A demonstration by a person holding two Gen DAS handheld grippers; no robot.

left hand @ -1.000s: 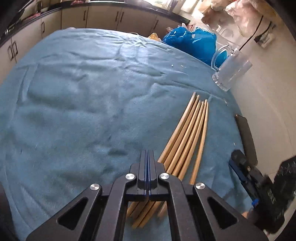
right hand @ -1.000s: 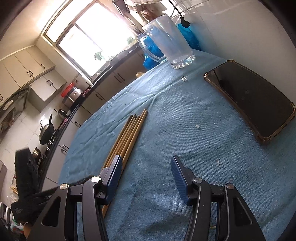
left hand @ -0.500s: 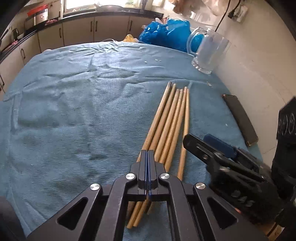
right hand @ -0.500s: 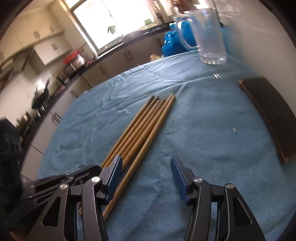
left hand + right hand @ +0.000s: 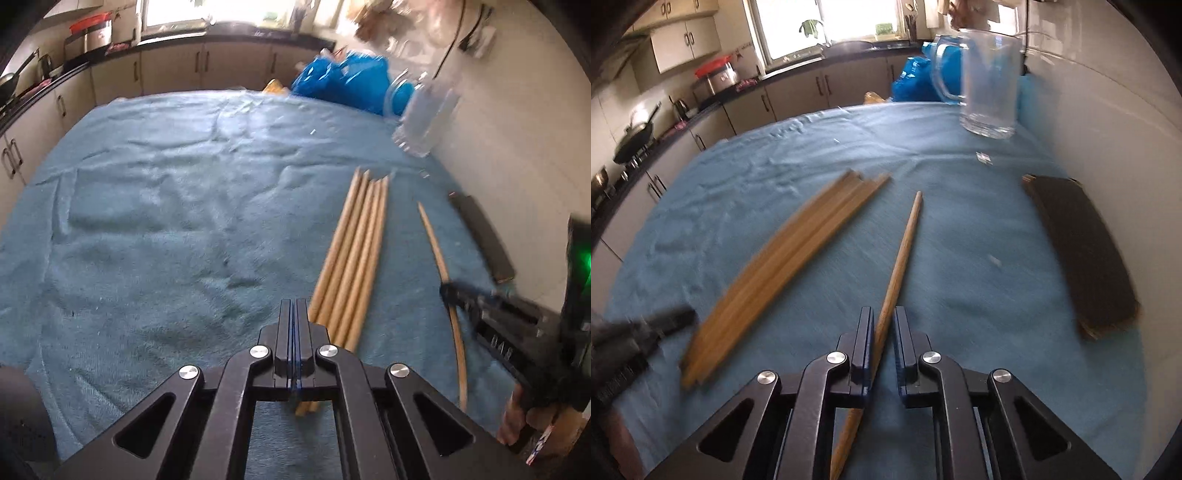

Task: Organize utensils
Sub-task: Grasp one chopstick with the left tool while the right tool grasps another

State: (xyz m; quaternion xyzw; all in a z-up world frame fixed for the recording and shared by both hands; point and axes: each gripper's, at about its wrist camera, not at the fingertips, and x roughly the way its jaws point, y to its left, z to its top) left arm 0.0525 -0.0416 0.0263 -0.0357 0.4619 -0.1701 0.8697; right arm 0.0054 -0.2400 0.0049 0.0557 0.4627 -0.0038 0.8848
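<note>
A bundle of several wooden chopsticks (image 5: 351, 258) (image 5: 790, 266) lies on the blue cloth (image 5: 147, 221). One single chopstick (image 5: 901, 251) (image 5: 437, 254) is apart from the bundle, to its right. My right gripper (image 5: 882, 314) (image 5: 448, 290) has its jaws closing on this chopstick near its thick end, and the pads pinch it. My left gripper (image 5: 294, 306) is shut with nothing in it, just left of the bundle's near end. In the right wrist view it is a blurred shape at the left edge (image 5: 665, 321).
A glass mug (image 5: 424, 114) (image 5: 990, 81) stands at the far right by the wall. A dark phone (image 5: 484, 236) (image 5: 1082, 251) lies along the right edge. A blue plastic bag (image 5: 343, 81) sits behind the mug. Kitchen cabinets run beyond the table.
My right gripper has shut on one chopstick and drawn it to the right, away from the bundle. Both wrist views have rolled. The left gripper stays shut.
</note>
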